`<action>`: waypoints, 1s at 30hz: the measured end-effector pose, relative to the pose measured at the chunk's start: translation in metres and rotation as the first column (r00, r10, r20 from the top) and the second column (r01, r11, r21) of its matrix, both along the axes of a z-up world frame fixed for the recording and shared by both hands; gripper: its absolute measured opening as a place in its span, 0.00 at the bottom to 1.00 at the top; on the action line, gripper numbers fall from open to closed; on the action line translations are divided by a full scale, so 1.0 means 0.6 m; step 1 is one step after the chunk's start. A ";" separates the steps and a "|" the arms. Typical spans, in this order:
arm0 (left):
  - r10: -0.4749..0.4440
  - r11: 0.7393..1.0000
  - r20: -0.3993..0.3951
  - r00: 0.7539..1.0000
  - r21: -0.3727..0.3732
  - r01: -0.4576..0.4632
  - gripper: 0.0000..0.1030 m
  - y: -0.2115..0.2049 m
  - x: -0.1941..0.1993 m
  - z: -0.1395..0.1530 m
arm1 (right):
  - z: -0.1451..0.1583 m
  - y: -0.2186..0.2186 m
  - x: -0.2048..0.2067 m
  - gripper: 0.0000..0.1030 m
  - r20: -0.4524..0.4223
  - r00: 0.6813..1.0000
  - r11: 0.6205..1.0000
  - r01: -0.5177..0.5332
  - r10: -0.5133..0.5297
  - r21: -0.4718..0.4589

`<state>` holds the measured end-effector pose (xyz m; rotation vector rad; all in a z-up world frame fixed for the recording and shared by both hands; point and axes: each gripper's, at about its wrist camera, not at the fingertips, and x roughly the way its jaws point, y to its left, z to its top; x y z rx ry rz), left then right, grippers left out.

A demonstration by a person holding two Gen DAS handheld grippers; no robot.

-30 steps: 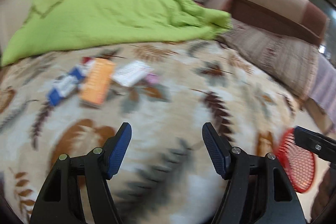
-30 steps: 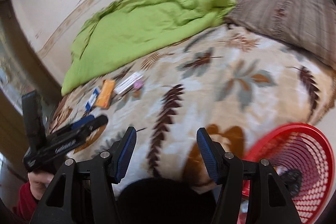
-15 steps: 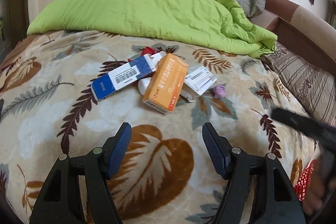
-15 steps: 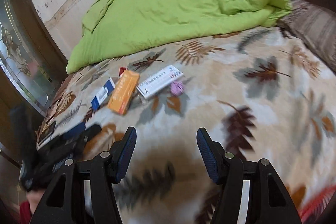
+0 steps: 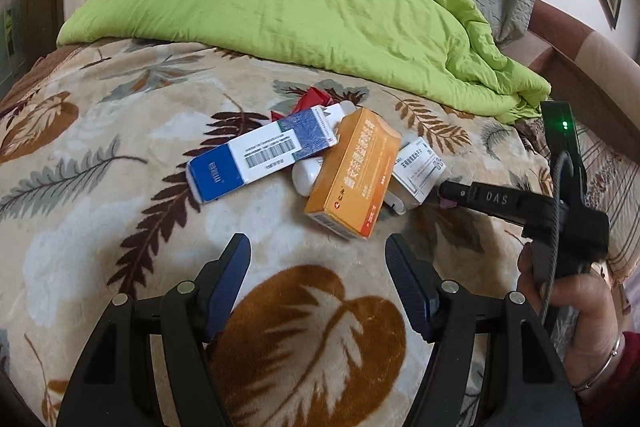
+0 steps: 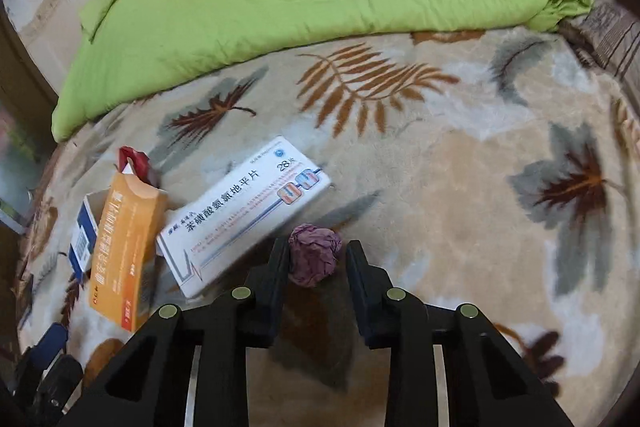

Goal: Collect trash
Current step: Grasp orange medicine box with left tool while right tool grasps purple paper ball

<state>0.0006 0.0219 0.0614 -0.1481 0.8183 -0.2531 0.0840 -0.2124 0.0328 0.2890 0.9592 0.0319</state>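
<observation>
Trash pile on the leaf-print bed blanket (image 5: 120,227)

Left wrist: left tool (image 5: 318,279) open, empty, short of the orange box (image 5: 354,173) and blue-white box (image 5: 260,153); a white bottle (image 5: 305,177) lies half hidden. Right wrist: right tool (image 6: 318,263) closing around the purple paper wad (image 6: 314,253), contact seemingly made.

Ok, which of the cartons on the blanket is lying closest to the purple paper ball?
The white carton with blue lettering. Its long edge runs right beside the ball, while the orange carton and blue-and-white carton lie beyond it.
</observation>
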 end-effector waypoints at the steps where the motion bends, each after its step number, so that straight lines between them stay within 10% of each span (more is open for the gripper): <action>1: -0.007 1.000 0.010 1.000 0.009 0.007 0.67 -0.004 0.001 0.001 | 0.000 0.002 -0.003 0.25 0.013 1.000 1.000 -0.009 0.009 0.004; 15: -0.089 0.965 0.056 0.994 0.252 0.072 0.67 -0.107 0.080 -0.027 | 0.077 0.010 -0.146 0.24 0.150 0.987 0.998 0.048 -0.053 0.035; 30: -0.064 0.993 0.037 0.997 0.101 0.060 0.49 -0.062 0.066 -0.007 | 0.073 0.016 -0.147 0.24 0.160 0.986 0.999 0.042 -0.046 0.030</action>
